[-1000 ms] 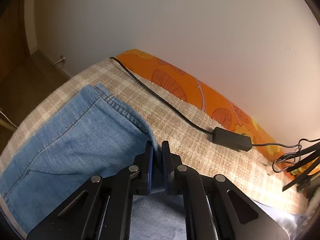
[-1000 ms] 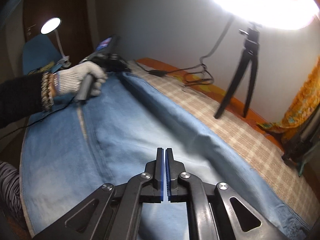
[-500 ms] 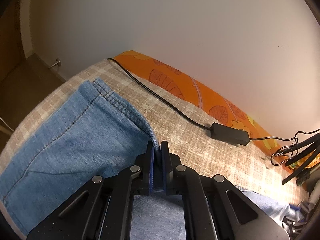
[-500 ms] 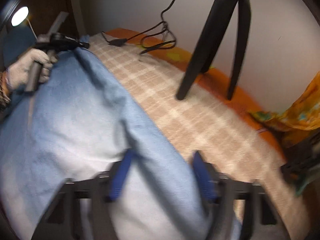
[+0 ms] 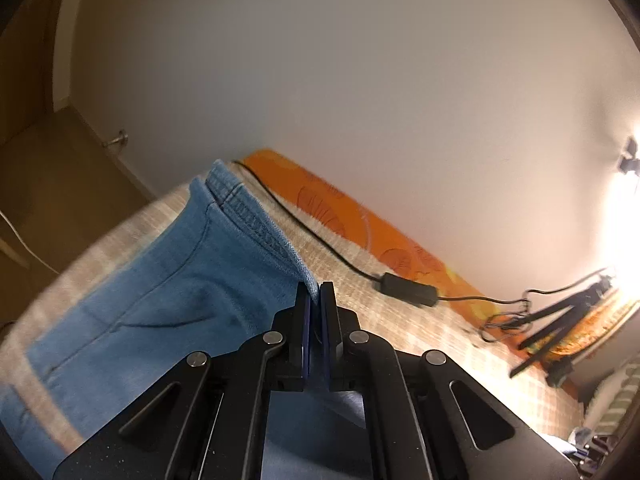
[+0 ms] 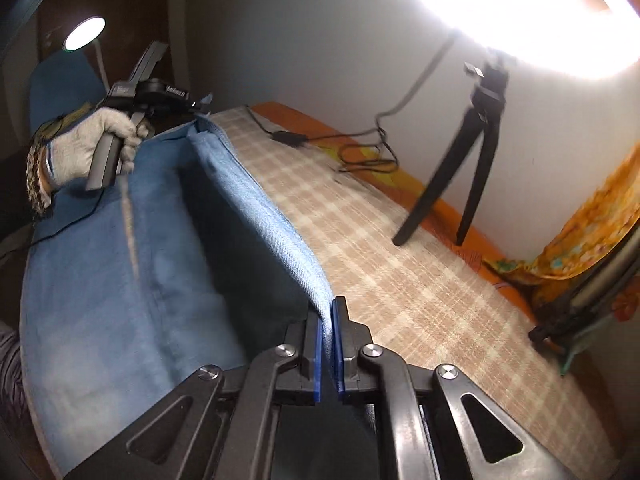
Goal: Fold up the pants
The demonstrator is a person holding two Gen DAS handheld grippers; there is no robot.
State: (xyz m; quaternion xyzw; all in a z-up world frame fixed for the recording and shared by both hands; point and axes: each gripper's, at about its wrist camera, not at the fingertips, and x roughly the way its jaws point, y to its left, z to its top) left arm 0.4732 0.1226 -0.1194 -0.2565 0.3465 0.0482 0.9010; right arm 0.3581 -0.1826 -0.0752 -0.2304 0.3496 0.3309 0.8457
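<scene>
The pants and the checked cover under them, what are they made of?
The pants look like blue denim: a woven twill grain, faded patches and a stitched hem. The checked cover looks like coarse woven cloth, matte beige and cream, perhaps cotton or wool; the pictures cannot settle which.

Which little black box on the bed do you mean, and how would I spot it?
Start at the beige checked bedspread by the white wall, beyond the jeans. Along its far edge runs an orange floral strip. The inline cable box lies beside that strip: a flat black oblong with thin black cable leaving both ends, unlike the standing tripod.
</scene>
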